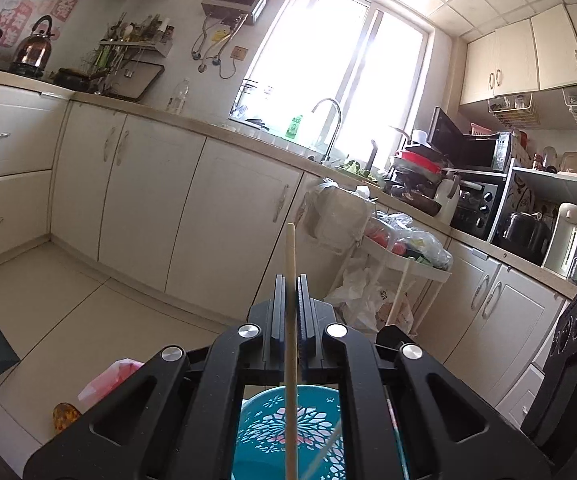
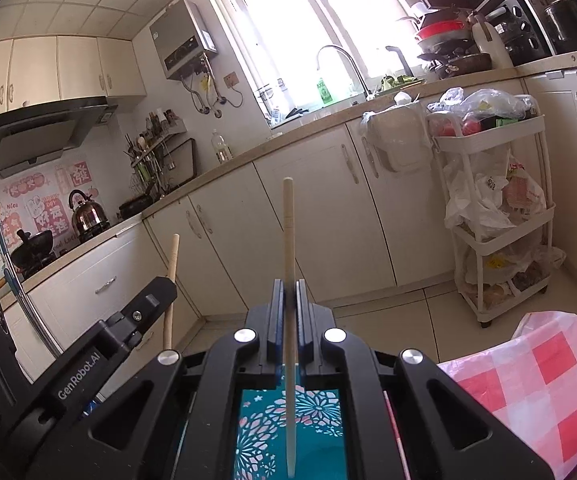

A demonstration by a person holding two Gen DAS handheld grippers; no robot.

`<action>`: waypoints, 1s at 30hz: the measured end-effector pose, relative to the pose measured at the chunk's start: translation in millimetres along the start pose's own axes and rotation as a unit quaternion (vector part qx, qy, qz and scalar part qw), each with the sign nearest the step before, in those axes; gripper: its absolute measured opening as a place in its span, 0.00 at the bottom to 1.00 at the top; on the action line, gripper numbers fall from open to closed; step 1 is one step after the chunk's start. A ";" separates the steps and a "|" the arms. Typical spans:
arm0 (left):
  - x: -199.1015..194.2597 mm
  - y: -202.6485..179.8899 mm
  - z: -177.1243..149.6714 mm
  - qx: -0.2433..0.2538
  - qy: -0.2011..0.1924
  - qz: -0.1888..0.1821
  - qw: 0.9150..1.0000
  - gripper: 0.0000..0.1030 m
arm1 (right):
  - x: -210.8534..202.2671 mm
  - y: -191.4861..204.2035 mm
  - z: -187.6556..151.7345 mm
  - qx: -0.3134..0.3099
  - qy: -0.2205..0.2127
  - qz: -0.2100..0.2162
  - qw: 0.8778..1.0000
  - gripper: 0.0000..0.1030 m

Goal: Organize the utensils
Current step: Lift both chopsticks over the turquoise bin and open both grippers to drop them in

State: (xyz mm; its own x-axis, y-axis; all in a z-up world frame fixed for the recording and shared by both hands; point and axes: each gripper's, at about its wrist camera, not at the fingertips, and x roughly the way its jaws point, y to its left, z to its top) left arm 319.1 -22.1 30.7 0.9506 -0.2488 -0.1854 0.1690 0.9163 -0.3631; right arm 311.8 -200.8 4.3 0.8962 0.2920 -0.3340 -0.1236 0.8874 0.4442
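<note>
The left gripper [image 1: 290, 280] is closed on a chopstick [image 1: 290, 320], which stands upright between the two fingers, its blunt top rising above the fingertips and its lower part running down behind the gripper body over a teal basket [image 1: 320, 432]. The right gripper [image 2: 289, 284] is likewise clamped on a pale chopstick [image 2: 288, 240], also upright, its squared top well above the fingertips and its tapered tip pointing down over the same basket [image 2: 256, 432]. In the right wrist view the left gripper [image 2: 160, 292] shows at the left with its chopstick [image 2: 171, 276] sticking up past the finger and down below it; the two sticks stand near each other but apart.

The basket is teal with a cut-out flower pattern showing pink and white through the holes. What lies in it is mostly hidden by the grippers; a thin pale stick seems to lean inside in the left wrist view, but it is too faint to be sure.

The left chopstick looks tan wood, round and plain. The right one is paler, nearly cream, with fine grooves ringed a short way below its top.

A white cart [image 2: 492, 140] by the cabinets holds plastic bags on each of its shelves. A red-and-white checked bag [image 2: 536, 392] lies beside the right gripper
</note>
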 end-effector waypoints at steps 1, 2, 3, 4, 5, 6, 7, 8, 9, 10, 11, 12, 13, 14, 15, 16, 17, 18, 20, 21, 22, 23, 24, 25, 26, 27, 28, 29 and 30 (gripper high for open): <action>1.4 2.5 -2.8 -0.002 0.003 0.002 1.000 0.05 | 0.5 -0.4 -2.7 -0.002 0.003 -0.001 1.000 0.06; 2.4 4.4 -4.6 -0.003 0.005 0.003 1.000 0.05 | 2.5 -2.0 -6.1 -0.001 0.009 -0.001 1.000 0.06; 1.5 6.3 -6.0 -0.003 0.005 0.005 1.000 0.05 | 3.9 -4.3 -9.0 0.000 0.014 0.000 1.000 0.06; 0.1 7.4 -7.3 -0.002 0.006 0.007 1.000 0.05 | 4.2 -5.7 -12.2 0.000 0.020 0.000 1.000 0.06; -0.9 8.1 -8.8 -0.001 0.009 0.006 1.000 0.05 | 3.6 -6.1 -14.7 -0.001 0.024 -0.001 1.000 0.06; -1.1 9.4 -9.7 -0.001 0.013 0.006 1.000 0.05 | 2.8 -6.8 -16.9 -0.002 0.027 -0.001 1.000 0.07; -1.0 11.7 -10.6 -0.002 0.018 0.004 1.000 0.05 | 2.8 -8.4 -17.8 0.000 0.032 -0.001 0.999 0.12; -0.8 13.2 -10.8 -0.005 0.022 0.003 1.000 0.05 | 2.3 -10.3 -19.3 0.004 0.035 -0.002 0.999 0.17; 0.2 15.0 -10.3 -0.008 0.028 0.001 1.000 0.05 | 1.4 -11.7 -20.3 0.007 0.038 -0.004 0.999 0.22; -0.1 15.6 -9.9 -0.010 0.028 0.001 1.000 0.05 | -0.5 -13.1 -20.8 0.010 0.039 -0.006 0.999 0.23; -0.5 16.2 -8.4 -0.012 0.027 -0.001 1.000 0.05 | -2.4 -14.3 -20.7 0.013 0.039 -0.005 0.999 0.23; -0.5 16.6 -6.6 -0.014 0.028 -0.004 1.000 0.05 | -5.4 -15.6 -20.6 0.017 0.039 -0.004 0.999 0.24; -0.6 16.8 -4.6 -0.015 0.027 -0.008 0.999 0.05 | -9.1 -16.6 -20.4 0.020 0.037 -0.003 0.999 0.25; -0.4 16.5 -3.4 -0.016 0.028 -0.012 0.999 0.05 | -11.9 -17.4 -19.9 0.022 0.036 -0.002 0.999 0.26; 0.3 16.7 -2.4 -0.018 0.031 -0.017 0.999 0.05 | -15.3 -18.3 -20.2 0.025 0.036 0.000 0.999 0.28; 1.0 17.3 -1.5 -0.022 0.034 -0.023 0.999 0.04 | -18.3 -18.7 -20.3 0.027 0.036 0.002 0.999 0.29; 0.9 16.3 -0.7 -0.023 0.035 -0.027 0.999 0.03 | -22.4 -19.9 -21.6 0.030 0.036 0.003 0.999 0.29; 0.0 16.1 0.0 -0.025 0.034 -0.035 0.998 0.02 | -25.2 -20.8 -21.4 0.031 0.036 0.004 0.999 0.29; -2.1 15.1 2.4 -0.036 0.032 -0.045 0.998 0.01 | -32.6 -24.0 -23.0 0.036 0.036 0.007 0.999 0.31; -2.6 15.2 4.7 -0.044 0.032 -0.051 0.997 0.01 | -36.0 -24.9 -23.4 0.039 0.036 0.008 0.999 0.32; -2.4 15.5 7.2 -0.053 0.033 -0.058 0.996 0.01 | -39.5 -26.1 -23.3 0.042 0.035 0.008 0.998 0.33; -2.4 16.9 9.6 -0.063 0.034 -0.064 0.995 0.01 | -43.2 -28.4 -23.5 0.047 0.037 0.008 0.998 0.34; -2.9 20.2 13.1 -0.075 0.036 -0.071 0.994 0.01 | -46.9 -30.4 -23.4 0.051 0.041 0.009 0.998 0.35; -4.5 23.3 15.8 -0.082 0.038 -0.076 0.993 0.01 | -51.1 -31.7 -23.5 0.053 0.044 0.011 0.998 0.37; -9.0 27.9 18.9 -0.089 0.039 -0.080 0.992 0.01 | -58.1 -32.4 -24.6 0.052 0.049 0.015 0.997 0.38; -15.9 33.2 20.9 -0.089 0.037 -0.080 0.992 0.01 | -65.5 -32.0 -26.7 0.049 0.052 0.020 0.997 0.40; -25.2 41.4 22.2 -0.086 0.036 -0.076 0.993 0.01 | -76.1 -30.6 -30.9 0.040 0.056 0.028 0.997 0.41; -33.4 50.5 22.4 -0.082 0.037 -0.067 0.994 0.01 | -84.1 -29.0 -35.1 0.031 0.060 0.031 0.997 0.45; -41.4 64.2 21.3 -0.079 0.041 -0.049 0.995 0.01 | -92.6 -27.9 -41.1 0.020 0.067 0.034 0.997 0.46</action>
State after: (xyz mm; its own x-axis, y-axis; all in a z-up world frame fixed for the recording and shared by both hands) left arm 296.1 53.8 34.5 0.9061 -0.3650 -0.2140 0.2101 0.8271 -0.5214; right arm 214.7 -237.9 -11.3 0.8215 0.3977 -0.4086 -0.1625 0.8502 0.5007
